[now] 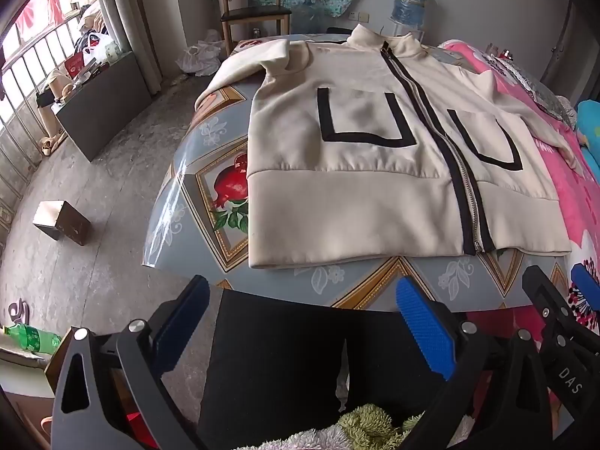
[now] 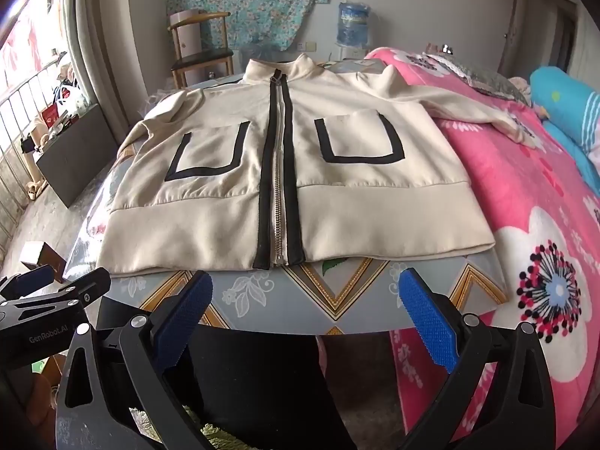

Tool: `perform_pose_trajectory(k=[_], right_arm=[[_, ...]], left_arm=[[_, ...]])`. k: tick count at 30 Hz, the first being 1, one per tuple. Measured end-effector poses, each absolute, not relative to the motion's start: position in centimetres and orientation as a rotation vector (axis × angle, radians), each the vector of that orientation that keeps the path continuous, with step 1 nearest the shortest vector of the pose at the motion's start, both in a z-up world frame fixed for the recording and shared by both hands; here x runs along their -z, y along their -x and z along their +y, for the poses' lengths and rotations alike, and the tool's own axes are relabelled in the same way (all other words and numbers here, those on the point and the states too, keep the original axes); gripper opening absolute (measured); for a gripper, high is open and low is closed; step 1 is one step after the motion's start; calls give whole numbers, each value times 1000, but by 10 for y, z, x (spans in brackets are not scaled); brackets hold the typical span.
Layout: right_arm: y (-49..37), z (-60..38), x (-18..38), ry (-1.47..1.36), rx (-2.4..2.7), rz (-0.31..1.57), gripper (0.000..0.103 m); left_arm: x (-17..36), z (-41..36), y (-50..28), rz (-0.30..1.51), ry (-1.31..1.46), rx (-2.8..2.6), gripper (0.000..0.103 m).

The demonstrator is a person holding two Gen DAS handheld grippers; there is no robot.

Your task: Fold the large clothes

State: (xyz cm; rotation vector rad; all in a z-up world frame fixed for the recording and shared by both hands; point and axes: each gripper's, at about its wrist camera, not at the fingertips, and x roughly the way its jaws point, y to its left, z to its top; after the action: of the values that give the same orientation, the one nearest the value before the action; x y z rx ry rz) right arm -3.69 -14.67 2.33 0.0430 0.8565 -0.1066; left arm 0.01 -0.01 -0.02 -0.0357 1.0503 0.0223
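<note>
A cream jacket [image 1: 348, 195] [image 2: 232, 206] with a black-edged zip and two black-outlined pockets lies flat, front up, on a round table [image 1: 195, 183] [image 2: 255, 296]. One sleeve hangs over the table's left edge, the other reaches onto the pink blanket. My left gripper [image 1: 303, 322] hovers open in front of the table's near edge, short of the hem, with nothing between its blue pads. My right gripper [image 2: 305, 315] is likewise open and empty before the hem's middle. Each gripper shows at the edge of the other's view: the right one [image 1: 562, 300], the left one [image 2: 56, 288].
A bed with a pink flowered blanket [image 2: 543, 225] [image 1: 577, 195] touches the table's right side. A wooden chair [image 1: 255, 11] and a water jug [image 1: 410, 3] stand behind. A small box [image 1: 62, 221] sits on the floor to the left. The person's dark trousers [image 1: 281, 360] are below.
</note>
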Motion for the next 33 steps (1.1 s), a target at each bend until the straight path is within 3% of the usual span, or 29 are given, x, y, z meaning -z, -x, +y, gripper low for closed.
perform_pose_trajectory(k=[33], right_arm=[[36,-146,-24,-40,107,852,96]], left_arm=[[-3,1,1,1046,46,-16,98]])
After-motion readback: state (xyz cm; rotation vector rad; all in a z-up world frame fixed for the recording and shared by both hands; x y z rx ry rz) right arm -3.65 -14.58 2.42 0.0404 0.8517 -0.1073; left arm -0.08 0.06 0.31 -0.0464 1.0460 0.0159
